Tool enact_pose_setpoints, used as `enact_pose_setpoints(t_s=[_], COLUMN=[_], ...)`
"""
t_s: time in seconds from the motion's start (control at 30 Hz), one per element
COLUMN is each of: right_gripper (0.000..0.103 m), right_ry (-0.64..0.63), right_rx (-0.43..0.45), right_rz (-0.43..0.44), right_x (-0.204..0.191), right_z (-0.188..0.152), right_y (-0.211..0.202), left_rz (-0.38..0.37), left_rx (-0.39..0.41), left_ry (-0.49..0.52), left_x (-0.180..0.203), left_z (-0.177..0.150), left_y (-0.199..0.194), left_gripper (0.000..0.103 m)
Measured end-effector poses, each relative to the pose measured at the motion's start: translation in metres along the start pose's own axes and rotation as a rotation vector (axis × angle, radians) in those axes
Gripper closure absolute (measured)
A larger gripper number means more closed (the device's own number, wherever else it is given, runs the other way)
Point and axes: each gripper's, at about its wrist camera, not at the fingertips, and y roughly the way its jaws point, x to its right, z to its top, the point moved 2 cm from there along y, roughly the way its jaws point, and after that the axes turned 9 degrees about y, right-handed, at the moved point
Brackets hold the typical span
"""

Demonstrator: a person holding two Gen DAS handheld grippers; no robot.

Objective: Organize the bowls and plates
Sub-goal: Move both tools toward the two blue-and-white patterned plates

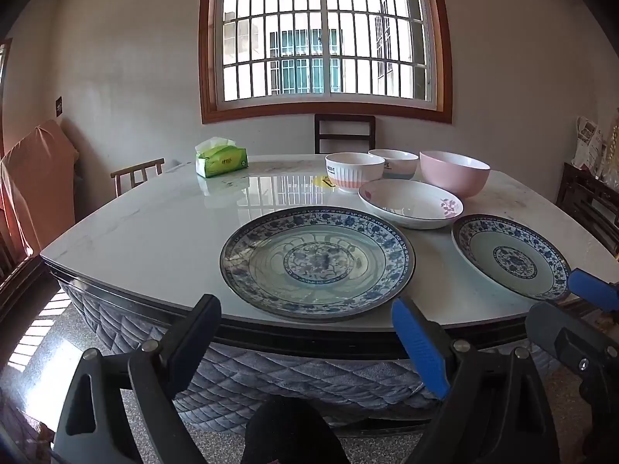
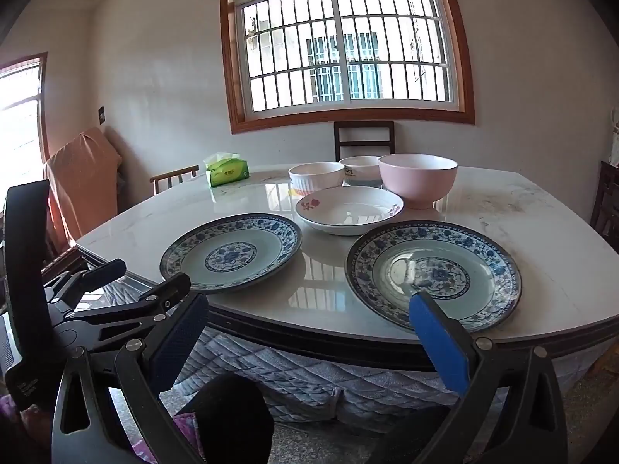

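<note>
Status: the sorting appears not yet begun. All crockery lies unstacked on the white marble-effect table [image 1: 154, 232]. Two round blue-and-white patterned plates sit at the near edge: the left plate [image 1: 317, 261] and the right plate [image 2: 433, 272]. Behind them lies a white floral shallow dish [image 1: 410, 203]; further back stand two white bowls [image 1: 354, 172] and a pink bowl [image 1: 454, 173].

Left gripper [image 1: 305, 332] and right gripper [image 2: 305, 332]: both spread wide, empty, short of the table.

Next move, judged: seize a plate rim and stack.
</note>
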Motion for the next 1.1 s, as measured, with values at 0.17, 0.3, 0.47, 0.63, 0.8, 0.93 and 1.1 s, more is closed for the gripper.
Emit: enact_pose_setpoints(t_s=[0.17,0.3,0.47,0.63,0.8,0.93,1.1], right_gripper=[0.0,0.0,0.0,0.001,0.011,0.013,0.029], right_ry=[0.08,0.146,0.208,0.278,0.317,0.3,0.288], right_rx=[-0.086,-0.168,-0.233,-0.32,-0.377,-0.395,-0.438], right_rz=[0.115,0.191,0.24,0.283,0.314,0.3,0.287], right_x=[-0.001,0.001,0.001,0.003,0.003,0.002,0.001], right_z=[0.005,0.014,0.025,0.03,0.04,0.049,0.051], right_y=[0.009,0.022,0.037,0.06,0.085,0.101,0.125], left_rz=[-0.004,-0.002,0.003,-0.006,-0.013,-0.037,-0.055], left_rx=[-0.016,-0.027,-0.045,-0.097,-0.123,-0.159,-0.203], left_ry=[0.006,-0.008,-0.029,-0.04,-0.051,-0.079,-0.113], left_x=[-0.003,-0.009,-0.022,-0.036,-0.049,-0.06,-0.07], left_z=[0.003,0.007,0.014,0.021,0.029,0.033,0.034], left_y=[0.003,0.006,0.013,0.028,0.044,0.06,0.079], left_gripper=[0.011,0.011,0.011,0.011,0.011,0.011,0.011])
